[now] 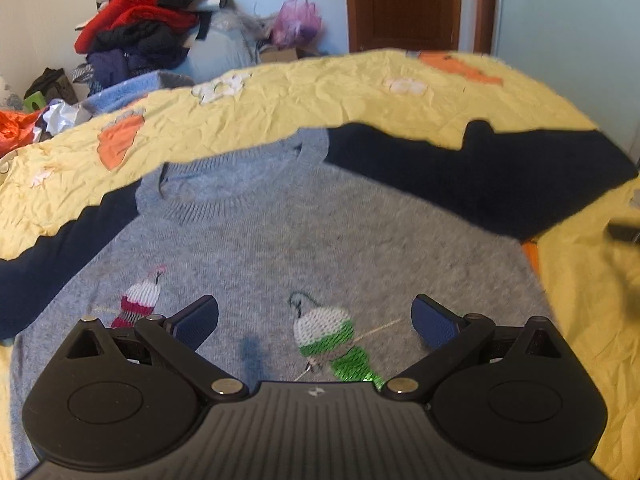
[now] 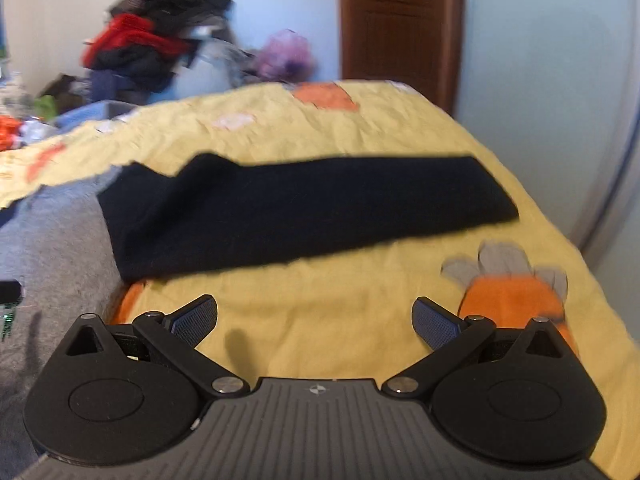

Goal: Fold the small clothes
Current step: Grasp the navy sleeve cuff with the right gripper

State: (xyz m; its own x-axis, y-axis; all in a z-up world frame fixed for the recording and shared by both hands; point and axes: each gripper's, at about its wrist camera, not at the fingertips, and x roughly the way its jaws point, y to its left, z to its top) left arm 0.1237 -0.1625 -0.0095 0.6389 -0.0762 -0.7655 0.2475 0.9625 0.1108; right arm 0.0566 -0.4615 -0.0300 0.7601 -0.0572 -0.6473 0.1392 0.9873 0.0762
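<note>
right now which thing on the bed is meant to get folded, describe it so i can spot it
Start at the yellow bedspread with orange patches. Spread flat on it, front up, lies a small grey knitted sweater. Its dark navy sleeves and two knitted figures on the chest, one green, set it apart from the clothes heap behind.

A bed covered by a crinkled yellow bedspread (image 1: 320, 92) carries everything. The bedspread is printed with orange carrot shapes and white flowers. A small grey knitted sweater (image 1: 288, 232) lies flat on it, front up, collar toward the far edge of the bed, both dark navy sleeves spread outward. The right sleeve (image 2: 304, 208) stretches away from the sweater's body across bare yellow cloth, with an orange carrot print (image 2: 516, 292) on the near side of that sleeve's cuff end. Beside the sweater's left sleeve (image 1: 60, 248) lies more yellow cloth.
</note>
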